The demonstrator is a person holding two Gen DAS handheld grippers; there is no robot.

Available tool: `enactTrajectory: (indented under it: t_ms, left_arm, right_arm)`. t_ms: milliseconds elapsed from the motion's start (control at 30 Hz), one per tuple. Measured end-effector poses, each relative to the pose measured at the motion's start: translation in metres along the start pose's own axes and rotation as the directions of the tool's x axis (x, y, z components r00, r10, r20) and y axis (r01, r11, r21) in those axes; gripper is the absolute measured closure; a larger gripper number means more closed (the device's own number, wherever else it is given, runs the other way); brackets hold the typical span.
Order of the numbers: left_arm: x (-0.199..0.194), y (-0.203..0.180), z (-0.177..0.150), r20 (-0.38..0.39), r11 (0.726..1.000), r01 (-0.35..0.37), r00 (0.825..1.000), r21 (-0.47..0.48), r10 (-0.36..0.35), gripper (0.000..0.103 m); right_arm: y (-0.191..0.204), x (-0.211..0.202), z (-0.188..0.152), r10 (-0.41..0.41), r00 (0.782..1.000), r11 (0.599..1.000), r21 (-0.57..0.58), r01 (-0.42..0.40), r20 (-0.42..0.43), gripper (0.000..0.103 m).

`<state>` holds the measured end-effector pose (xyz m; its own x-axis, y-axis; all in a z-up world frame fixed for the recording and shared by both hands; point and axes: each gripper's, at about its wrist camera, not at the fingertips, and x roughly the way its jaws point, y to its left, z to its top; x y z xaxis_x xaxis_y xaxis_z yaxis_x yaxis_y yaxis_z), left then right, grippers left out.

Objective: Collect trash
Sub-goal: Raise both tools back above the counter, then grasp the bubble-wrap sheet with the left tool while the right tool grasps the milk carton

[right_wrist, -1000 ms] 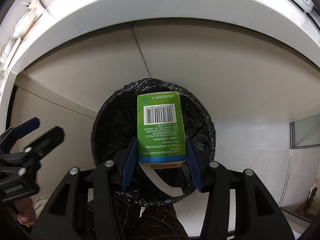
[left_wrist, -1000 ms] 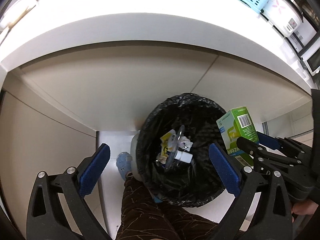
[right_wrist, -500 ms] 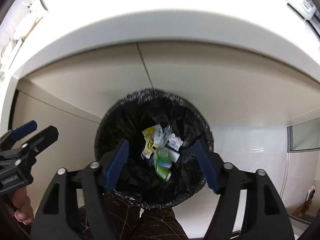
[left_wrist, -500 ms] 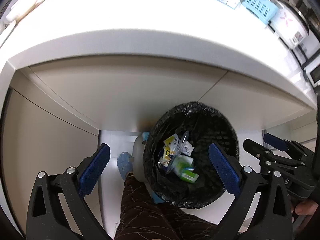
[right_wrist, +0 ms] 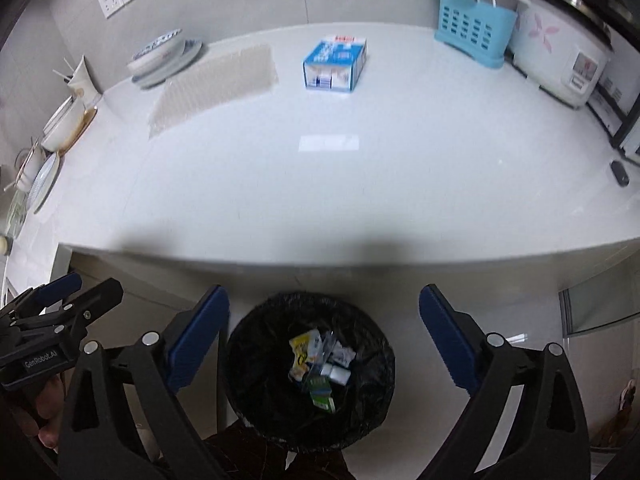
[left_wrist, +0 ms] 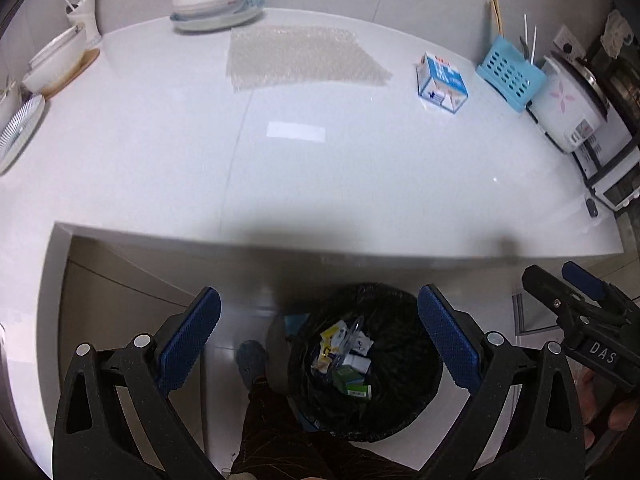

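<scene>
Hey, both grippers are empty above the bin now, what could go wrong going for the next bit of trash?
1. The blue and white carton lies far back on the white counter, close to the light blue slotted basket; a long reach might bump it.
2. The clear bubble wrap sheet lies flat and may slip from the right gripper or left gripper.

Our right claw (right_wrist: 324,340) has just been opening and now stands wide and empty; the green cardboard carton (right_wrist: 322,394) it held lies in the black-lined round bin (right_wrist: 256,344). We have lifted both claws, so the white worktop (right_wrist: 320,184) fills both views.
</scene>
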<state>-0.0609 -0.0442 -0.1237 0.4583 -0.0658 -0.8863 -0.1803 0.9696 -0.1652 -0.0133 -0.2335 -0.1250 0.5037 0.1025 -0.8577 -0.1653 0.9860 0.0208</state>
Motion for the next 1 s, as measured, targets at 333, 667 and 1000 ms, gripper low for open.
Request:
enactTrajectory:
  t_ms: [333, 667, 1000]
  left_arm:
    - [-0.015, 0.014, 0.069, 0.04, 1.0, 0.0, 0.999, 0.011, 0.0, 0.006]
    - [-0.002, 0.03, 0.14, 0.042, 1.0, -0.002, 0.999, 0.024, 0.001, 0.006]
    - [0.046, 0.045, 0.205, -0.015, 0.999, 0.003, 1.0, 0.043, -0.002, 0.006]
  right_arm:
    - [0.016, -0.008, 0.065, -0.03, 0.998, 1.0, -0.004, 0.03, 0.06, 0.01]
    - [0.028, 0.01, 0.133, -0.072, 0.994, 0.997, 0.009, 0.072, 0.077, 0.01]
    - [0.029, 0.065, 0.188, -0.112, 0.994, 0.993, 0.036, 0.112, 0.008, 0.01]
